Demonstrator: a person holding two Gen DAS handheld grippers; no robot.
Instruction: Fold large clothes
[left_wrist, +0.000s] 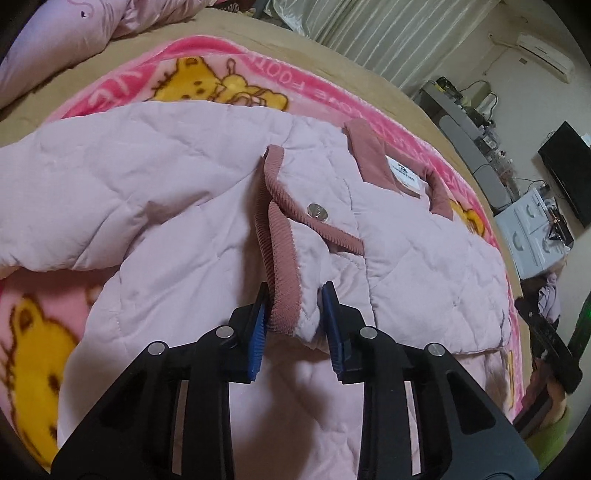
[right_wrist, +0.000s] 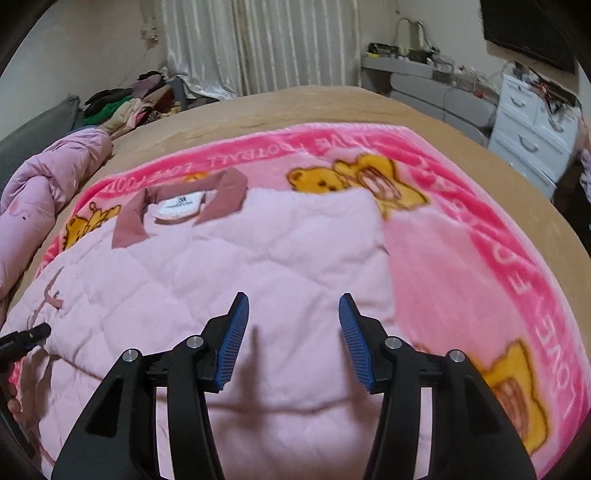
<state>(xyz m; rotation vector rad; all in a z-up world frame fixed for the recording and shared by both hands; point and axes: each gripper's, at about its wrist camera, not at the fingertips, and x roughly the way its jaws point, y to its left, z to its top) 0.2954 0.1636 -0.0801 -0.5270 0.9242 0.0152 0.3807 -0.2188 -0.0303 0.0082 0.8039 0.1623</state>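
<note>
we have the pink quilted jacket (left_wrist: 177, 184) lying on the pink bear blanket (left_wrist: 33, 332), which covers the middle of the bed (right_wrist: 295, 107). collar (right_wrist: 177, 195) points toward the far edge of the blanket, label side up.

left gripper (left_wrist: 293, 314): its fingers (left_wrist: 258, 332) are pinching the ribbed sleeve cuff (left_wrist: 280, 273), the one with the snap button (left_wrist: 317, 212). the cuff sits over the jacket body, so that sleeve looks brought in across the front.

right gripper (right_wrist: 293, 332): fingers (right_wrist: 232, 343) spread partway, nothing between them, hovering over the jacket body near its right edge. not gripping anything.

progress, our read: early-to-mid. garment is spread out and one sleeve looks folded in or is being placed. the right-hand side of the jacket looks already squared along a straight edge, but we can't tell if that sleeve is tucked under. left to do: let go of the cuff, smooth it, then fold the body in half or thirds toward the collar. the hem end isn't visible, so we can't judge it.
</note>
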